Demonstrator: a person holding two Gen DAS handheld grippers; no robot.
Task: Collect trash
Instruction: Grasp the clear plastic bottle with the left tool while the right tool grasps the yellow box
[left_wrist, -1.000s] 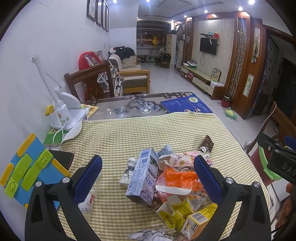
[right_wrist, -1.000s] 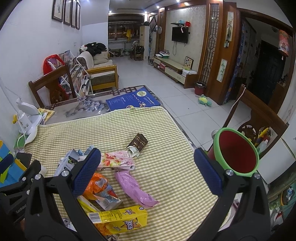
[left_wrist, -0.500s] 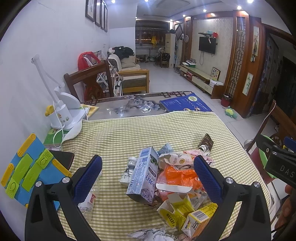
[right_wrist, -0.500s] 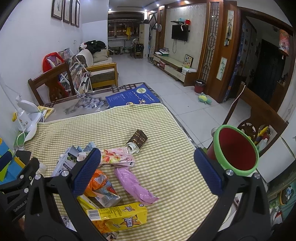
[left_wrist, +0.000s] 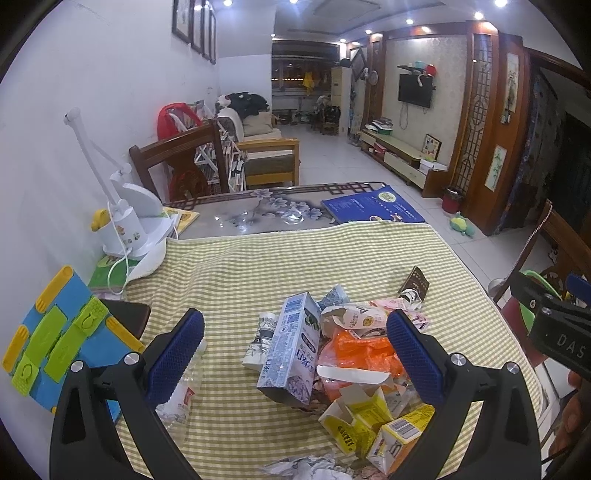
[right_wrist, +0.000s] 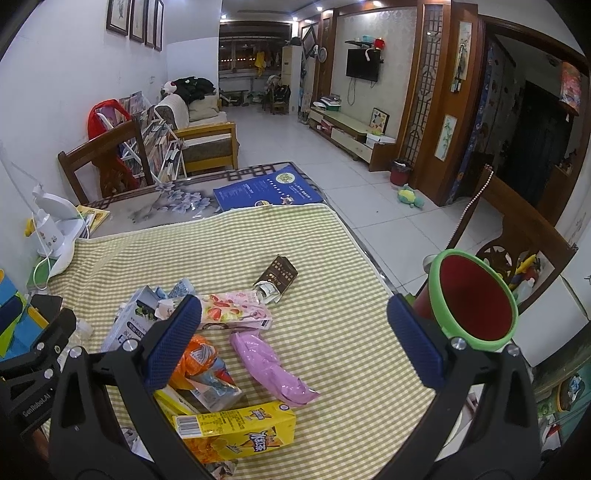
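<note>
Trash: crumpled cartons and wrappers (left_wrist: 332, 354) heaped lower centre on checked yellow tablecloth (right_wrist: 229, 243) | red bin with green rim (right_wrist: 474, 299) at right edge, looks empty | my left gripper (left_wrist: 295, 354) and right gripper (right_wrist: 293, 338) spread wide, holding nothing | progress: nothing collected yet, whole pile left

Black hand-held gripper (left_wrist: 295, 354), blue textured pads (left_wrist: 173, 354), silver screws

White desk lamp (left_wrist: 129, 218), blue booklet (left_wrist: 371, 210), wall television (right_wrist: 362, 65), wooden chair (left_wrist: 177, 162)

Crumpled paper (left_wrist: 306, 467) cut by bottom edge, orange wrapper (left_wrist: 364, 356) partly hidden, carton print perhaps illegible
</note>
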